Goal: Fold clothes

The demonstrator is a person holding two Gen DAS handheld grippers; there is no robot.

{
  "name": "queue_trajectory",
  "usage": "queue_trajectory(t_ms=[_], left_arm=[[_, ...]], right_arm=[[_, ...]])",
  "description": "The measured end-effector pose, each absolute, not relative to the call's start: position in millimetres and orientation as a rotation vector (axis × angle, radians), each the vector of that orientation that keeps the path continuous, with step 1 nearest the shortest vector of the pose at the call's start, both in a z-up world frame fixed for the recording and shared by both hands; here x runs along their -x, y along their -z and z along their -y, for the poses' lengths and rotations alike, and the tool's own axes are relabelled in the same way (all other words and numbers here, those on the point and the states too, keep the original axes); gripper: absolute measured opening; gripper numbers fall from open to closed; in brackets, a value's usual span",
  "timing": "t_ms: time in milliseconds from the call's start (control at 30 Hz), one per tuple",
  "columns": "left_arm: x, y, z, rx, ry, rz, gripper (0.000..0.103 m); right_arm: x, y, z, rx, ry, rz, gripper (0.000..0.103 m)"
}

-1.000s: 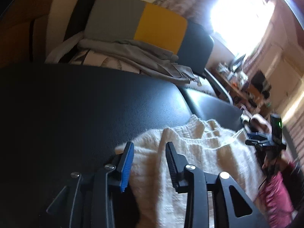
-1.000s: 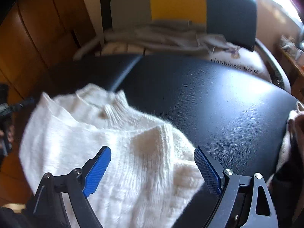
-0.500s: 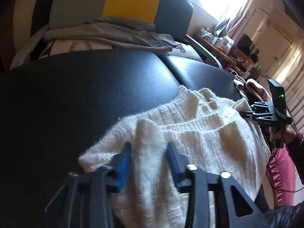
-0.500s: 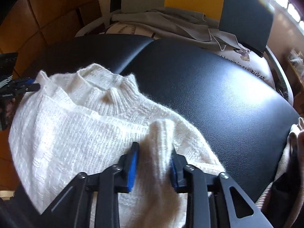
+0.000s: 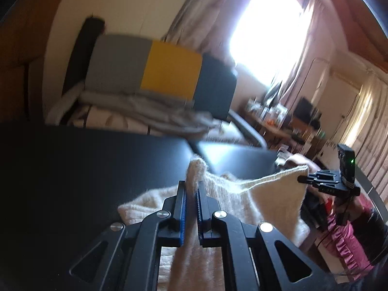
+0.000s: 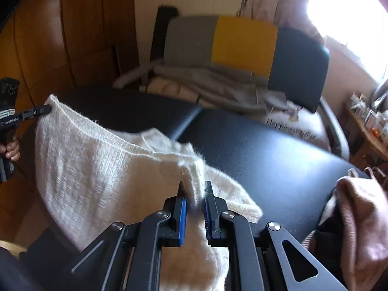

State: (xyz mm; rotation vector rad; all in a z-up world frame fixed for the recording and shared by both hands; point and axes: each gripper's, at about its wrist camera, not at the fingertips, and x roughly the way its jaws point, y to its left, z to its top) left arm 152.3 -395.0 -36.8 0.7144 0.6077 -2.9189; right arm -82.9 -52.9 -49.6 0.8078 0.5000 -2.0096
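A: Cream-white fuzzy knitted sweater (image 5: 254,194), pinched at both ends and strung out above the black leather-look desk (image 5: 84,169). Long axis running side to side between the two claws, top hem pulled into a sagging line.

B: Left claw (image 5: 190,194) clenched on one bunched corner; jaws just closed, knit squeezed up between the blue pads. Right claw (image 6: 196,200) likewise clamped on the opposite corner, jaws also just closed, wool caught between them.

A: Each corner directly at its own claw, neither hand nearer. Bulk of the sweater hanging below the stretched hem, lower part seemingly draped on the desk, though blurred.

B: Soft, ribbed, loosely textured; limp enough to droop at mid-span. Pinkish garment (image 6: 359,218) lying apart at the desk's right edge.
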Motion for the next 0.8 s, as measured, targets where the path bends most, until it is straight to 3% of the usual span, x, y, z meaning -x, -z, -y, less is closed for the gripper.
queue_trajectory(t_ms=[200,333,400,433,500,533,567,633,700,767,800], left_arm=[[-161,6,413,-0.544,2.893,-0.623,0.001],[-137,22,429,-0.672,2.811,-0.602,0.001],[-128,39,431,-0.788,2.793,-0.597,0.010],[-125,51,430,-0.864,2.770,-0.570,0.018],[-119,74,431,-0.973,2.735,-0.565,0.021],[-117,86,431,-1.025,2.720,-0.568,0.023],[-114,98,434,-1.063,2.692,-0.589,0.026],[-111,112,439,-1.097,2.679,-0.653,0.030],[-104,119,439,-1.118,2.691,-0.655,0.040],[-96,125,439,-1.138,2.705,-0.645,0.049],[-93,127,439,-1.148,2.712,-0.639,0.051]], right_arm=[[79,11,34,-0.702,2.091,-0.427,0.013],[112,29,44,-0.824,2.086,-0.363,0.013],[124,45,46,-0.907,2.043,-0.309,0.015],[125,53,45,-0.931,2.003,-0.288,0.022],[126,74,46,-0.974,1.957,-0.285,0.047],[126,83,48,-0.989,1.943,-0.292,0.069],[126,92,48,-0.992,1.937,-0.301,0.080],[131,107,50,-1.010,1.940,-0.313,0.082],[139,122,54,-1.036,1.954,-0.322,0.083],[151,133,61,-1.068,1.962,-0.337,0.093],[156,138,65,-1.089,1.961,-0.359,0.093]])
